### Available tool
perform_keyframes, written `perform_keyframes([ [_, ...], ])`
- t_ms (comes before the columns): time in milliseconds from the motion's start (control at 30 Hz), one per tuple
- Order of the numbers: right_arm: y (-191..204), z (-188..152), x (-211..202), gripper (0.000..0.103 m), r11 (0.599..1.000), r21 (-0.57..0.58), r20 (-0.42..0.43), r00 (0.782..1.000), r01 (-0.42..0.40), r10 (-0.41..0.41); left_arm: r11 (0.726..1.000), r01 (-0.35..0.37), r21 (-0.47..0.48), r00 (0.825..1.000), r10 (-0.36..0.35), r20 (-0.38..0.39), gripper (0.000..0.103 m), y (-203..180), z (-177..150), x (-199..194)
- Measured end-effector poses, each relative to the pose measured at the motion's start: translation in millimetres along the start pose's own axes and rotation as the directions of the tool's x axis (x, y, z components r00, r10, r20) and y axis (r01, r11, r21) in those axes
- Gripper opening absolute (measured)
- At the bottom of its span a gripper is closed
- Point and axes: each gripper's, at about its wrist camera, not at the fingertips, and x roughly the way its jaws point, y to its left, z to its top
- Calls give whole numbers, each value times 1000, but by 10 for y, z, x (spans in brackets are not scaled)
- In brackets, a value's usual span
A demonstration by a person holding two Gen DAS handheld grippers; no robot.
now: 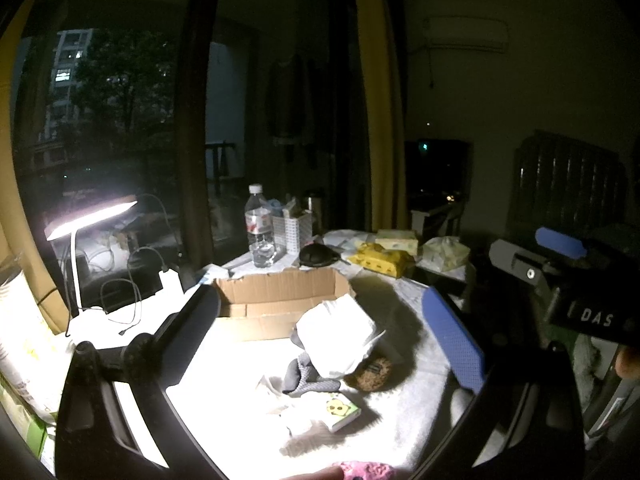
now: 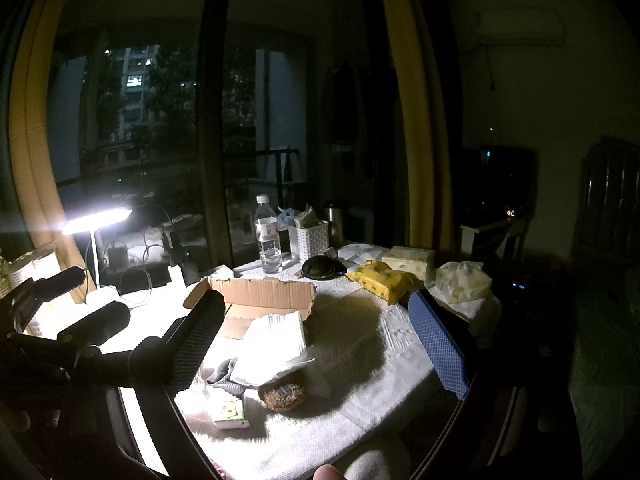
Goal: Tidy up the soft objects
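With both the left gripper (image 1: 320, 344) and right gripper (image 2: 320, 344) spread wide and empty, the white folded cloth (image 2: 276, 340) at frame centre leans against the cardboard box (image 2: 260, 300) (loosely folded), so a one-sided pinch could unfold it.

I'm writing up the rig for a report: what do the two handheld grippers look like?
Each gripper, left gripper and right gripper, has one black finger with a dotted, textured pad and one finger faced with a blue dimpled pad, on glossy black curved frames. In the left view, the right unit's black body carries white lettering "DAS" and a grey bracket with a screw. No cables visible.
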Motion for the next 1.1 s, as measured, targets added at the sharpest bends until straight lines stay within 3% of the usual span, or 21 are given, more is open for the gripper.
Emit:
perform_keyframes([
  [933,-3,-22,20,95,1000,2,-10,1000,0,0,1000,3,-2,1000,-3,-3,103,-10,-23,13],
  [1100,22,-157,57,95,1000,2,-12,1000,0,0,1000,3,-2,1000,-3,-4,103,-5,-21,15],
])
